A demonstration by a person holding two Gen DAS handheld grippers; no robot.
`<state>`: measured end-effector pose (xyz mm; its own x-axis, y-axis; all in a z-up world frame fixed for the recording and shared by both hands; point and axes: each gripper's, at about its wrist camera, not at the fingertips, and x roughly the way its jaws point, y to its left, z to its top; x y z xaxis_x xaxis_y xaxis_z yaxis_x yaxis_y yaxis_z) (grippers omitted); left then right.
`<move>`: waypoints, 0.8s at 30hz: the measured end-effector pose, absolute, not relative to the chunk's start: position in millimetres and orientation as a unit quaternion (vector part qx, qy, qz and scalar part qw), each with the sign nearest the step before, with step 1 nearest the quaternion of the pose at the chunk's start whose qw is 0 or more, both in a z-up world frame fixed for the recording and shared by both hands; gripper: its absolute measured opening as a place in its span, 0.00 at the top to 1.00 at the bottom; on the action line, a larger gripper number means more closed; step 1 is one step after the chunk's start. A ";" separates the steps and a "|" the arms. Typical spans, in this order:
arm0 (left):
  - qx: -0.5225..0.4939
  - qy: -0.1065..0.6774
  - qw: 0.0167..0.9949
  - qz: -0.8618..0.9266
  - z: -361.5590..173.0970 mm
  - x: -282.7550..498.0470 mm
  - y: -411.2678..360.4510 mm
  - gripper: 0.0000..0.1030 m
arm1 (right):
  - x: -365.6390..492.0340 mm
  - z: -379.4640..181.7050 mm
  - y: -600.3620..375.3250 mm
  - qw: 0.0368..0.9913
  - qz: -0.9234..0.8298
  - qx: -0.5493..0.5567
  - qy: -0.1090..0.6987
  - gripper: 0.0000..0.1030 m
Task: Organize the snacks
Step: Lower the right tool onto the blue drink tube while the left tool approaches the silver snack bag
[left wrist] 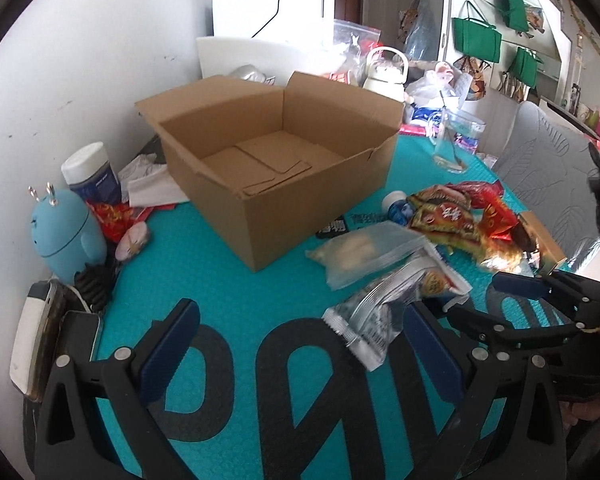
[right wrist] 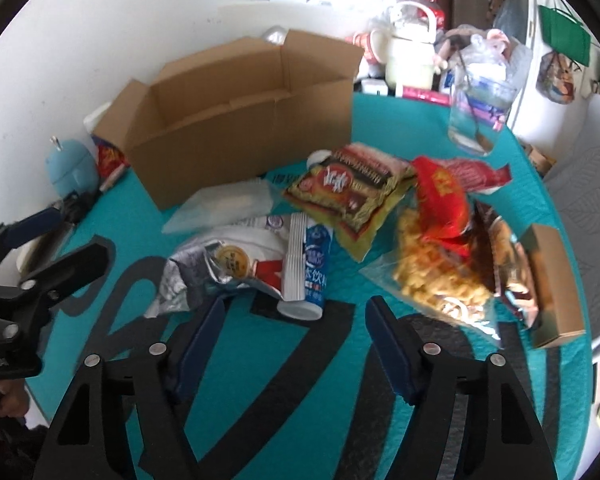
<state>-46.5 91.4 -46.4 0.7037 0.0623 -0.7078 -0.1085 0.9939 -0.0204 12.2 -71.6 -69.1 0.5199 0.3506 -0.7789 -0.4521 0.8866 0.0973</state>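
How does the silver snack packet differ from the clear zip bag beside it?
The silver snack packet is opaque foil, crumpled and printed; the clear zip bag is see-through, flat and unprinted. The packet lies nearer the grippers, the bag nearer the cardboard box. Both lie on the teal mat.

Snack packets (right wrist: 348,196) heaped beside open carton (left wrist: 276,160).

Matt brown cardboard box (left wrist: 276,184), crinkled glossy foil snack packet (left wrist: 384,312), textured teal mat (left wrist: 236,280).

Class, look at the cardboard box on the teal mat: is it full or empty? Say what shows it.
Empty. The cardboard box stands with flaps open, and the left wrist view shows only its bare bottom flaps; the snacks still lie outside.
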 end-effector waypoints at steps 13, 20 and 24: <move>-0.039 0.393 0.919 0.016 -55.9 -38.0 86.8 0.00 | 23.6 -92.7 -74.2 0.860 0.235 -0.035 0.453 0.73; -0.020 0.401 0.915 -0.026 -63.2 -22.8 64.5 0.00 | 8.8 -87.7 -98.3 0.865 0.233 -0.030 0.444 0.81; -0.011 0.404 0.914 -0.044 -66.9 -13.1 55.4 0.00 | 3.7 -89.2 -110.6 0.865 0.233 -0.029 0.443 0.81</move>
<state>-13.1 55.4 -66.9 0.6701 -0.0885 -0.7370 0.0710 0.9960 -0.0551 3.7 -110.6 -89.2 0.4985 0.3783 -0.7800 -0.4290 0.8895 0.1573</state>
